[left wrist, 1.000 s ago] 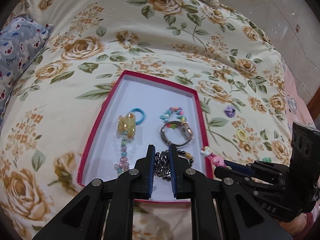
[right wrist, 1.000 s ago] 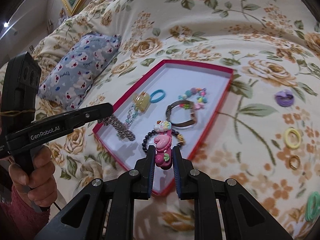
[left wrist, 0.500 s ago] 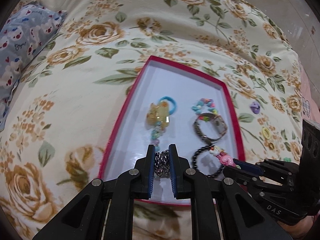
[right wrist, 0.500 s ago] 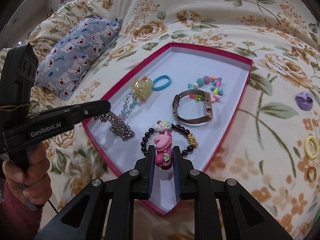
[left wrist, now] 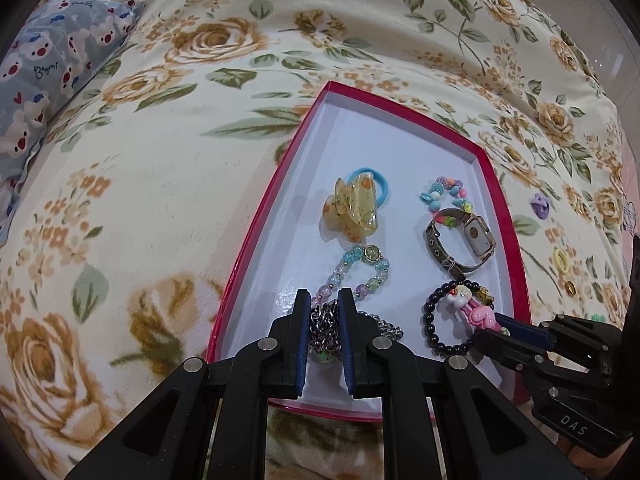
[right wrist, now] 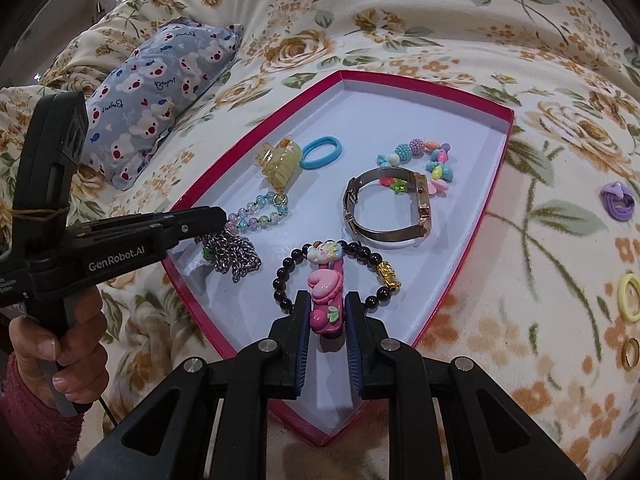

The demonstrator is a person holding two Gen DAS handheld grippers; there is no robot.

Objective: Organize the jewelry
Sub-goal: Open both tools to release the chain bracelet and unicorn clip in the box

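A red-rimmed tray (left wrist: 256, 232) (right wrist: 494, 184) with a white floor lies on the floral bedspread. My left gripper (left wrist: 324, 300) (right wrist: 222, 216) is shut on a silver chain (left wrist: 326, 330) (right wrist: 234, 254) that rests low over the tray's near left part. My right gripper (right wrist: 327, 300) (left wrist: 498, 322) is shut on a pink cartoon hair clip (right wrist: 325, 292) (left wrist: 474, 308) lying across a black bead bracelet (right wrist: 288, 280) (left wrist: 436, 336). The tray also holds a yellow claw clip (left wrist: 352, 212), a blue hair tie (right wrist: 320, 152), a pastel bead bracelet (left wrist: 352, 276), a colourful bead bracelet (right wrist: 420, 156) and a watch (right wrist: 384, 208).
On the bedspread right of the tray lie a purple hair tie (right wrist: 618, 200) (left wrist: 540, 205), a yellow ring tie (right wrist: 630, 292) and a gold ring (right wrist: 631, 354). A blue bear-print pillow (right wrist: 160, 88) (left wrist: 44, 72) lies at the far left.
Both grippers have come lower and forward into the tray. The chain now rests on the tray floor and the pink clip lies over the black bracelet.
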